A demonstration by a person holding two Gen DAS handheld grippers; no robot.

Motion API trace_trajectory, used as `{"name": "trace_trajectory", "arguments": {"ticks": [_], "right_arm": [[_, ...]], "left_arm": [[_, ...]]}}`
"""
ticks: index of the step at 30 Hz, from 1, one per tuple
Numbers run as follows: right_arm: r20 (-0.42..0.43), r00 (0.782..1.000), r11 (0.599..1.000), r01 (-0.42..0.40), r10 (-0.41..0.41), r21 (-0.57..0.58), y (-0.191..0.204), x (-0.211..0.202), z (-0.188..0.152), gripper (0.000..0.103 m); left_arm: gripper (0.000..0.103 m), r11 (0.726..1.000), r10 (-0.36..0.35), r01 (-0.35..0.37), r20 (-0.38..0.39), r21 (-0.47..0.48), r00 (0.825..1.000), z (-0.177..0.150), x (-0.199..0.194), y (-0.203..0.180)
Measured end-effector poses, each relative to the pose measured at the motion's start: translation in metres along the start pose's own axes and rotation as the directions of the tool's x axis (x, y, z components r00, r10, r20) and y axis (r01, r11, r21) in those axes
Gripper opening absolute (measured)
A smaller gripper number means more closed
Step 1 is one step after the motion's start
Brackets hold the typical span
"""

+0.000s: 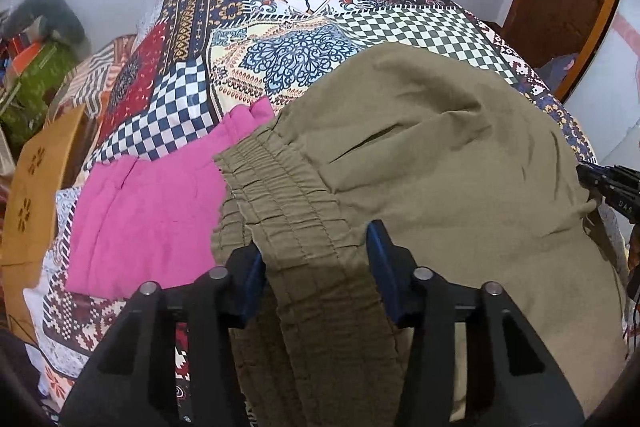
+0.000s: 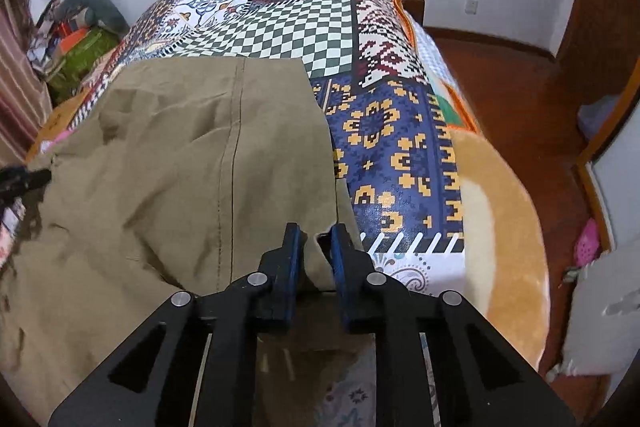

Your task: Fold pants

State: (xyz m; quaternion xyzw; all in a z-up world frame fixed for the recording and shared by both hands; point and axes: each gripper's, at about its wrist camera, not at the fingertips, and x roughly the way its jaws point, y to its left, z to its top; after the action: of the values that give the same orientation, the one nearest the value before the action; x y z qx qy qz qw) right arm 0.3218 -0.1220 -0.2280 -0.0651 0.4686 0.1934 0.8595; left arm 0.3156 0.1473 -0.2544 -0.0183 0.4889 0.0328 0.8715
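Note:
Olive khaki pants (image 1: 440,167) lie spread on a patchwork bedspread (image 1: 280,27). In the left wrist view the elastic waistband (image 1: 280,211) runs between my left gripper's (image 1: 316,247) blue fingers, which stand wide apart around it. In the right wrist view the pants (image 2: 180,167) cover the bed's left side. My right gripper (image 2: 316,239) has its blue fingers close together on the pants' hem corner (image 2: 320,259). The right gripper also shows at the right edge of the left wrist view (image 1: 608,183).
A pink garment (image 1: 148,211) lies left of the waistband. A cardboard box (image 1: 36,195) and clutter (image 1: 36,67) sit beside the bed on the left. The bedspread (image 2: 384,147) ends right at a tan blanket (image 2: 500,219), then wooden floor (image 2: 520,87).

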Motion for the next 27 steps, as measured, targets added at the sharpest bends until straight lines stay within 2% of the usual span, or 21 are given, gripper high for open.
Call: {"name": "trace_trajectory", "arguments": {"ticks": [5, 9, 14, 18, 20, 22, 27], "right_arm": [[0.001, 1.000, 0.999, 0.027, -0.027, -0.043, -0.001, 0.003, 0.000, 0.012], [-0.007, 1.000, 1.000, 0.012, -0.013, -0.025, -0.006, 0.004, -0.002, 0.012], [-0.031, 1.000, 1.000, 0.004, -0.005, -0.023, -0.003, -0.002, 0.002, 0.013], [-0.023, 1.000, 1.000, -0.018, 0.018, -0.001, -0.007, -0.014, 0.012, 0.015], [0.001, 1.000, 1.000, -0.025, 0.025, -0.002, -0.007, -0.021, 0.019, 0.019], [0.034, 0.999, 1.000, -0.029, 0.029, -0.003, -0.005, -0.027, 0.029, 0.035], [0.078, 0.996, 0.999, -0.036, 0.037, -0.018, 0.000, -0.024, 0.059, 0.036]], "left_arm": [[0.044, 0.999, 0.042, -0.042, 0.009, 0.027, 0.999, -0.002, 0.002, 0.002], [0.045, 1.000, 0.014, -0.014, -0.008, 0.000, 1.000, -0.005, 0.006, 0.010], [0.056, 1.000, 0.010, -0.010, -0.007, 0.004, 1.000, -0.004, -0.010, 0.011], [0.068, 0.999, 0.014, -0.013, 0.036, -0.034, 0.999, 0.000, -0.028, 0.025], [0.069, 0.998, 0.013, -0.010, 0.050, -0.059, 0.999, 0.005, -0.033, 0.034], [0.069, 0.997, 0.023, -0.019, 0.054, -0.080, 0.998, 0.012, -0.033, 0.043], [0.072, 0.994, 0.046, -0.042, 0.032, -0.104, 0.998, 0.032, -0.017, 0.059]]}}
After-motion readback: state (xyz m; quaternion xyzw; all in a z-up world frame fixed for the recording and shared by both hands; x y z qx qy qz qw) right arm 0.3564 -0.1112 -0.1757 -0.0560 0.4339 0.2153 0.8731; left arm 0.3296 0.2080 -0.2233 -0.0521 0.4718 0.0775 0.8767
